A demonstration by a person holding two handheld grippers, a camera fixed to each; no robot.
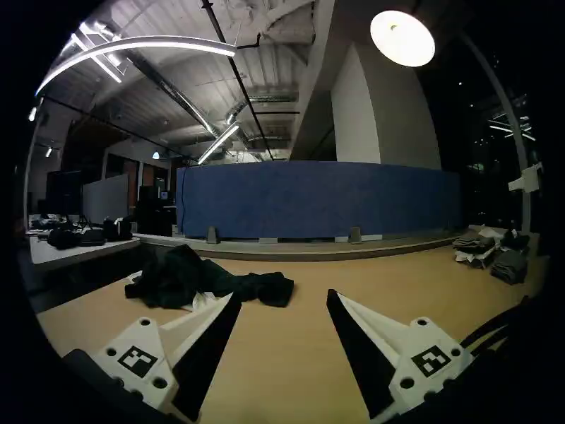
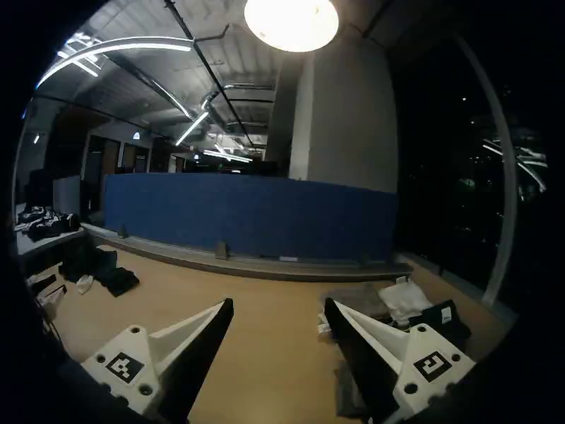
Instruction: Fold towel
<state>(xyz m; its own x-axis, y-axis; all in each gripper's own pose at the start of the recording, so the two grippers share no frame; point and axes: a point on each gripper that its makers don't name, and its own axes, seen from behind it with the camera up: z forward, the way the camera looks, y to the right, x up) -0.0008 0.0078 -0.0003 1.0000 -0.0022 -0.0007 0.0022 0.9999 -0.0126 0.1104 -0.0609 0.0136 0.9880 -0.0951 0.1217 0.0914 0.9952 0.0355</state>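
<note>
A crumpled dark green towel (image 1: pixel 205 279) lies on the wooden table (image 1: pixel 296 353), left of centre in the left gripper view, with a bit of white cloth under its near edge. My left gripper (image 1: pixel 282 302) hovers just in front of it, open, nothing between its fingers. In the right gripper view the same dark heap (image 2: pixel 99 272) sits far off to the left. My right gripper (image 2: pixel 279 305) is open and holds nothing, above bare tabletop (image 2: pixel 268 353).
A blue partition (image 1: pixel 311 200) runs along the table's far edge. Folded grey, white and dark cloths (image 2: pixel 402 304) are stacked at the right, just beyond my right gripper's right finger; the same stack (image 1: pixel 494 254) shows far right in the left gripper view. A side desk with dark items (image 1: pixel 78 237) stands left.
</note>
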